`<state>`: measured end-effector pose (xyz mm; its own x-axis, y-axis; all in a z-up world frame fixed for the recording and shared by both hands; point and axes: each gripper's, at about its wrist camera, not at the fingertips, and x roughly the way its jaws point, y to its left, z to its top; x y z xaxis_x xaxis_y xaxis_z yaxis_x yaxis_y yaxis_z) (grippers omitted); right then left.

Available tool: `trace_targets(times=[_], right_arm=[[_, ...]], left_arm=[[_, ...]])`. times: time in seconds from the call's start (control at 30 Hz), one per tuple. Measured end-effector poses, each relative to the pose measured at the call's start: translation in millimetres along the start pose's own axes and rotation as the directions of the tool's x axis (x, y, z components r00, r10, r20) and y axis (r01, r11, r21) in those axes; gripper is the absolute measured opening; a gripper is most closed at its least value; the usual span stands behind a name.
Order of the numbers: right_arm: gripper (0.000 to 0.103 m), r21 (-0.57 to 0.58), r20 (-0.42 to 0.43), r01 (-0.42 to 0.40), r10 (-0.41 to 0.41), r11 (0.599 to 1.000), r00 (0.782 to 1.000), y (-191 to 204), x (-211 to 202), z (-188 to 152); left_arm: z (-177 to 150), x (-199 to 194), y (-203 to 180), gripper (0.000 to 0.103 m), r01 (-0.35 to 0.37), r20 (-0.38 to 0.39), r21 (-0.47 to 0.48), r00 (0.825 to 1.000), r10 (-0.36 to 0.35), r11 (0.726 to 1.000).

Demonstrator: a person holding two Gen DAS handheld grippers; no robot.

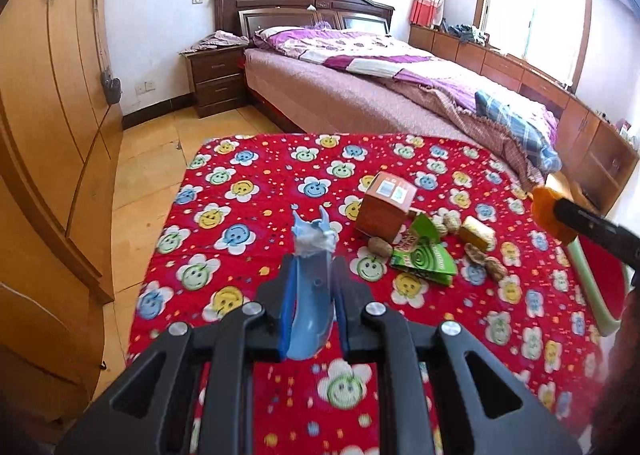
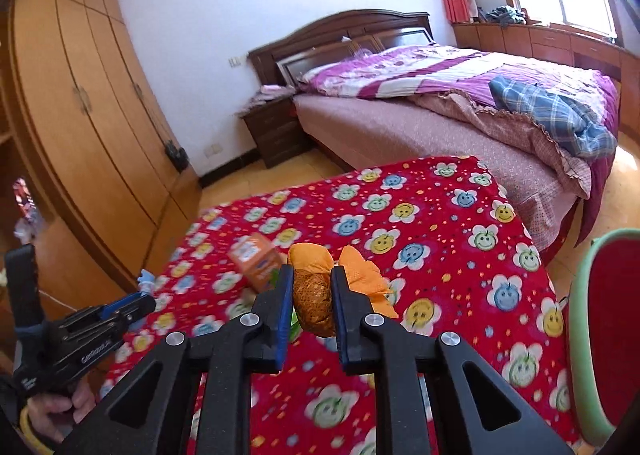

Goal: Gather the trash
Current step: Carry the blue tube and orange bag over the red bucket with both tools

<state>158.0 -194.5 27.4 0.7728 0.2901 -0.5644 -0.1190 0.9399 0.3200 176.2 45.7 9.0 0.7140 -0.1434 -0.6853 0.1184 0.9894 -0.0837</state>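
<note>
Left gripper (image 1: 312, 275) clenched on a blue plastic scrap (image 1: 310, 295); right gripper (image 2: 312, 291) grasping an orange peel (image 2: 314, 303), both above the red tablecloth (image 1: 260, 183).

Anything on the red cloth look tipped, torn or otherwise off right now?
Yes. The orange carton sits tilted rather than flat, leaning by the green packet, with nut shells scattered around them. The blue piece in the left gripper has a jagged, broken-looking top edge.
</note>
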Motion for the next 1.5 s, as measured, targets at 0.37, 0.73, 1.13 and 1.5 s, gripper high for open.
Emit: trace_targets(times=[0.37,0.73,1.13,1.5], right_arm=[[0.018,0.019,0.072,-0.057,0.056,0.998,0.996,3,-79,-21],[0.018,0.063,0.139,0.015,-0.023,0.998,0.99,-30,-147,-37],[0.018,0.164,0.196,0.112,-0.144,0.98,0.97,-87,-195,-51],[0.018,0.253,0.201,0.182,-0.236,0.95,0.951,-137,-206,-60]], left_arm=[[-12,-82,0,0.017,0.007,0.051,-0.039,0.999,-0.005,0.999],[-28,-100,-70,0.017,0.181,0.068,-0.007,0.981,-0.18,0.984],[-26,-88,-144,0.017,0.288,0.057,0.067,0.955,-0.292,0.955],[-23,-55,-198,0.017,0.35,0.024,0.106,0.935,-0.354,0.931]])
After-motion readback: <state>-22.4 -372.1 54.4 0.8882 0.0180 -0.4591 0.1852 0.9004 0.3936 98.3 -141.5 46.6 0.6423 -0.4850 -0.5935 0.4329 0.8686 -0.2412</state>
